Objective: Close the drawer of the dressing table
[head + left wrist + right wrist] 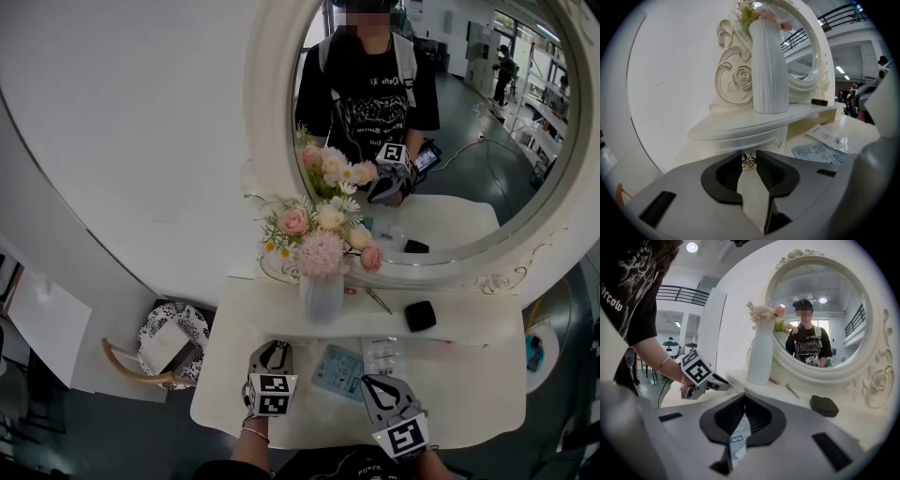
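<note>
The white dressing table (469,375) has a raised shelf (754,123) with a small drawer (740,142) under it. The drawer's front sits close under the shelf edge. Its little gold knob (749,161) lies between the tips of my left gripper (749,158), whose pads close on it. In the head view my left gripper (272,348) points at the shelf's front, left of centre. My right gripper (373,382) hovers over the tabletop to its right, shut and holding nothing. In the right gripper view its jaws (743,399) meet at the tip, with the left gripper (723,384) off to the left.
A white vase (322,295) of flowers stands on the shelf before the oval mirror (441,122). A black compact (419,315) and a thin metal tool (379,300) lie on the shelf too. Two flat packets (337,370) (382,354) lie on the tabletop. A chair (169,342) stands at floor left.
</note>
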Motion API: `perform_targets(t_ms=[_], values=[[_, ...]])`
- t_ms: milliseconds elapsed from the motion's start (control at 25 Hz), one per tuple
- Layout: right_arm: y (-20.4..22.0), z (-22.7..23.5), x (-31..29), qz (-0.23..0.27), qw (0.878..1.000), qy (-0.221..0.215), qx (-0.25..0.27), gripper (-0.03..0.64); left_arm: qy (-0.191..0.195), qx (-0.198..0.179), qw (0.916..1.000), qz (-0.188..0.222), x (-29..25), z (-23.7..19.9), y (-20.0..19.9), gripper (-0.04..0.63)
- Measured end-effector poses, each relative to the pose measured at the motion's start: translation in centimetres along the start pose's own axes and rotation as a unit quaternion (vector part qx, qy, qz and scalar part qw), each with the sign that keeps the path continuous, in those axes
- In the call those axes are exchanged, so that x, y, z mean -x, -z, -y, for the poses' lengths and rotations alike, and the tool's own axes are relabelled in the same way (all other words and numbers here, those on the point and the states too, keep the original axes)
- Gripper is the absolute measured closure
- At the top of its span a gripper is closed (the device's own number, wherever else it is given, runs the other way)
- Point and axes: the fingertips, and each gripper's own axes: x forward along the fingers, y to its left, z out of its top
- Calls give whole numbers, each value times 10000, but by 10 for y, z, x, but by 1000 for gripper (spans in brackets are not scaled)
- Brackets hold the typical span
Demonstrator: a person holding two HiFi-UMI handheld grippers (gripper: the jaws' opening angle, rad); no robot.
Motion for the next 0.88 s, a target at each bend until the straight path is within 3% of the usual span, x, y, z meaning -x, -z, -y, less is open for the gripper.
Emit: perform_targets(t_ms=[880], values=[[3,-1,1,-116,9999,-23,-93,604,-22,3,10000,-8,-5,-2,-2,495]])
